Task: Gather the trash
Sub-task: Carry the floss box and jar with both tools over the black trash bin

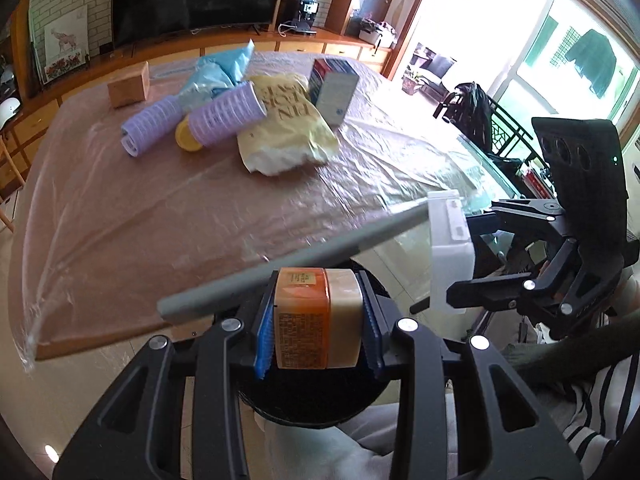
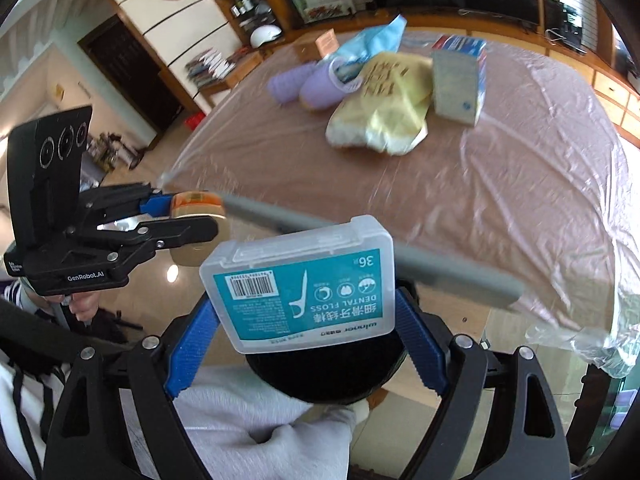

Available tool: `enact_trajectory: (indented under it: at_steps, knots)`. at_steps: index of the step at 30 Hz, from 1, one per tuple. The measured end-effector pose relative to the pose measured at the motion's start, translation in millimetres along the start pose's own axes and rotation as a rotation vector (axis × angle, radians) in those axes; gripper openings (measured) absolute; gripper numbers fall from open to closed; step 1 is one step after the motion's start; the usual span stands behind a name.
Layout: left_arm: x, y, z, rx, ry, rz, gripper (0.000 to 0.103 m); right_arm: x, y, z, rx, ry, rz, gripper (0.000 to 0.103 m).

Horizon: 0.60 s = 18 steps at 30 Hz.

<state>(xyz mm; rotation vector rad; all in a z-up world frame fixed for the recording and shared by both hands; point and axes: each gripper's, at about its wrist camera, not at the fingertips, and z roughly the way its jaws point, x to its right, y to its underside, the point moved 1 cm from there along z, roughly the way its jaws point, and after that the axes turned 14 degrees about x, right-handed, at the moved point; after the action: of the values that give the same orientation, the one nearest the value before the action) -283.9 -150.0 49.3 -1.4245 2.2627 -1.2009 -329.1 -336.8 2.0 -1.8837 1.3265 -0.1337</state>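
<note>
My left gripper (image 1: 318, 318) is shut on a small orange-and-tan jar (image 1: 318, 318), held over a black round bin (image 1: 312, 404). The jar also shows in the right wrist view (image 2: 196, 210). My right gripper (image 2: 304, 300) holds a clear dental floss box with a teal label (image 2: 304, 292), fingers wide around it, above the same bin (image 2: 324, 376). That box shows in the left wrist view (image 1: 450, 252). A grey rod (image 1: 288, 268) crosses in front of both grippers. More trash lies on the table (image 1: 160, 220): a yellow bag (image 1: 284, 128), two purple rollers (image 1: 224, 114) and a blue-white carton (image 1: 334, 92).
A blue plastic bag (image 1: 218, 72), a yellow lid (image 1: 186, 136) and a small brown box (image 1: 128, 88) lie at the table's far side. Clear plastic film covers the table. A glass table edge (image 1: 476, 168) is to the right. Cabinets and a TV stand behind.
</note>
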Motion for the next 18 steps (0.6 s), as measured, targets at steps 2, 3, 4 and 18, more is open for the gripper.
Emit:
enact_trajectory:
  at_steps: [2, 3, 4, 18]
  knots:
    - [3.6, 6.8, 2.9, -0.015, 0.004, -0.002, 0.037, -2.6, 7.9, 4.2, -0.021, 0.001, -0.021, 0.084]
    - [4.8, 10.9, 5.1, -0.024, 0.003, -0.001, 0.037, -3.7, 12.8, 6.8, -0.031, 0.000, -0.027, 0.084]
    - [5.1, 15.0, 7.3, -0.032, 0.003, -0.002, 0.037, -4.1, 16.8, 9.7, -0.039, 0.000, -0.026, 0.084]
    - [-4.3, 59.9, 41.9, -0.135, -0.041, 0.000, 0.037, 1.0, 51.7, 64.0, -0.142, 0.069, -0.039, 0.084]
